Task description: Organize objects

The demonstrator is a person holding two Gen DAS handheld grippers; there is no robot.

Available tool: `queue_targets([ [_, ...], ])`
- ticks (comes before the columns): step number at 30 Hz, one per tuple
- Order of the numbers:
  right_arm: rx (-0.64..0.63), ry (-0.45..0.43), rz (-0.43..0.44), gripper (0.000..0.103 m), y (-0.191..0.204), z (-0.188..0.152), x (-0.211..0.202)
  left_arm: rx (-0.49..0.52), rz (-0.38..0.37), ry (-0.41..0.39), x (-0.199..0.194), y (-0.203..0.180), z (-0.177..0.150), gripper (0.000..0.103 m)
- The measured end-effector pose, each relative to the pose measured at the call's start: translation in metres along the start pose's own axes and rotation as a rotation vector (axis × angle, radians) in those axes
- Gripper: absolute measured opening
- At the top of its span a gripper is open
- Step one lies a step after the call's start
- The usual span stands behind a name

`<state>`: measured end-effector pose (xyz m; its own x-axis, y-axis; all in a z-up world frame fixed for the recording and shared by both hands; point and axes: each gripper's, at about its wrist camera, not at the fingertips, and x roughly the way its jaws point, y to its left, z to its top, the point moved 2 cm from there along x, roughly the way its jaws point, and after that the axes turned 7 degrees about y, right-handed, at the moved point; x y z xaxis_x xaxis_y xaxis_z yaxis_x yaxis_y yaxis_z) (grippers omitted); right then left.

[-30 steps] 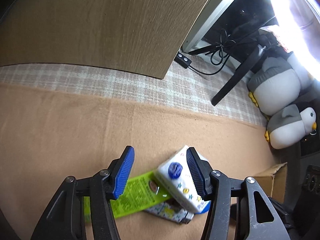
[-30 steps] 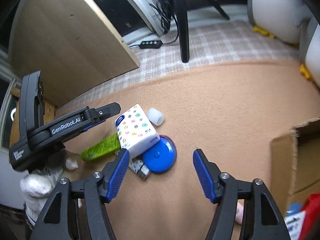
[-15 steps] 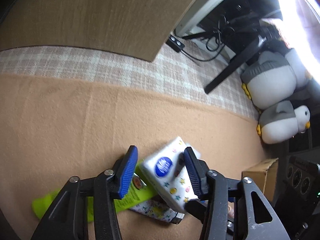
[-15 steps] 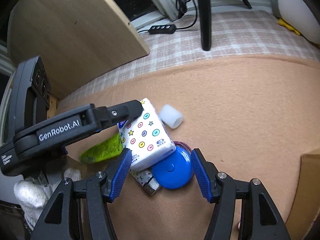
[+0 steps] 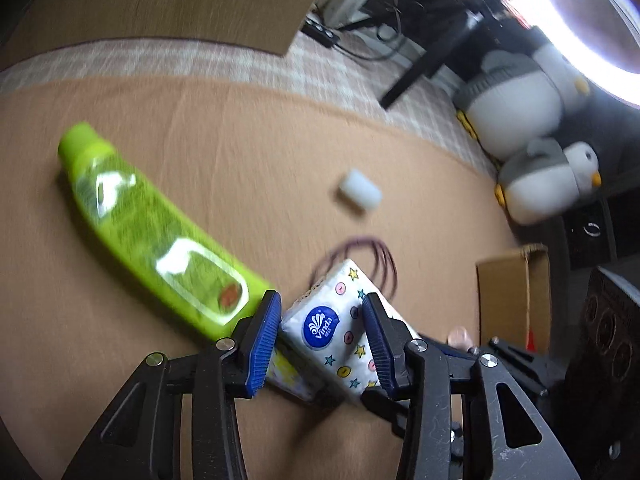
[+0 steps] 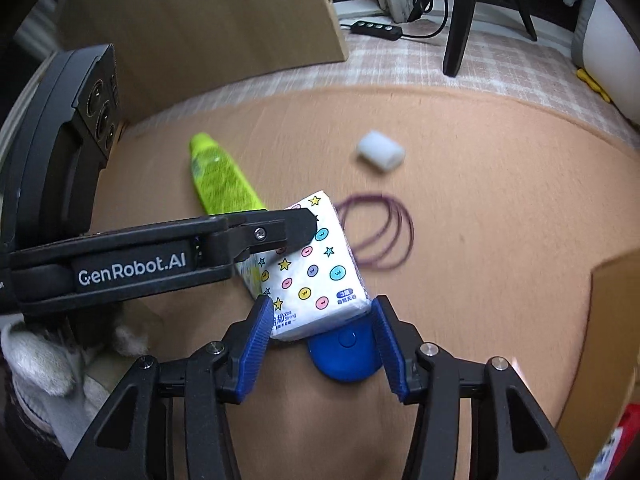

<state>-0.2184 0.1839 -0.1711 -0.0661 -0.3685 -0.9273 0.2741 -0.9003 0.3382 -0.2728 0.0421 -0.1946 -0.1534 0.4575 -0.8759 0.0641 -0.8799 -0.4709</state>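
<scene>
My left gripper (image 5: 318,332) is shut on a white tissue pack (image 5: 332,328) printed with stars and dots and holds it above the tan mat. In the right wrist view the same tissue pack (image 6: 316,276) is held by the left gripper (image 6: 296,228). My right gripper (image 6: 320,338) is shut on a blue round tape measure (image 6: 344,354) just beneath the pack. A green bottle (image 5: 156,240) lies on its side on the mat (image 5: 248,152); it also shows in the right wrist view (image 6: 220,180).
A small white cylinder (image 6: 380,150) and a loop of purple cord (image 6: 380,236) lie on the mat. A cardboard box (image 5: 516,300) stands at the right. A wooden panel (image 6: 208,28), a power strip (image 6: 378,28) and plush penguins (image 5: 548,184) lie beyond.
My left gripper closed on the tissue pack and raised it off the pile, uncovering the bottle and purple cord. My right gripper closed around the blue tape measure.
</scene>
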Motion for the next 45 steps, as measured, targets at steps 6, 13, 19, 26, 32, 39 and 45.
queue_targets([
  [6,-0.034,0.021,-0.047,0.047,0.005,-0.032,-0.004,0.028,0.0,0.007,-0.005,-0.006,-0.036,0.044],
  [13,0.014,-0.024,-0.004,0.047,-0.009,-0.061,-0.026,0.065,0.015,0.025,-0.013,-0.008,-0.08,0.044],
  [19,0.067,-0.088,0.055,0.047,-0.012,-0.044,-0.041,0.055,0.012,-0.009,-0.031,-0.003,-0.113,0.042],
  [26,0.037,-0.084,0.085,0.047,0.015,-0.018,-0.006,0.003,-0.01,-0.06,-0.058,0.014,-0.153,0.042],
  [32,0.021,-0.024,0.085,0.044,0.03,-0.018,0.016,-0.015,0.001,-0.09,-0.072,0.029,-0.168,0.042],
  [39,0.038,0.023,0.111,0.044,0.035,-0.053,0.021,-0.014,0.008,-0.098,-0.075,0.036,-0.175,0.042],
  [45,0.067,0.056,0.17,0.044,0.034,-0.086,0.022,0.023,0.024,-0.081,-0.068,0.031,-0.185,0.043],
])
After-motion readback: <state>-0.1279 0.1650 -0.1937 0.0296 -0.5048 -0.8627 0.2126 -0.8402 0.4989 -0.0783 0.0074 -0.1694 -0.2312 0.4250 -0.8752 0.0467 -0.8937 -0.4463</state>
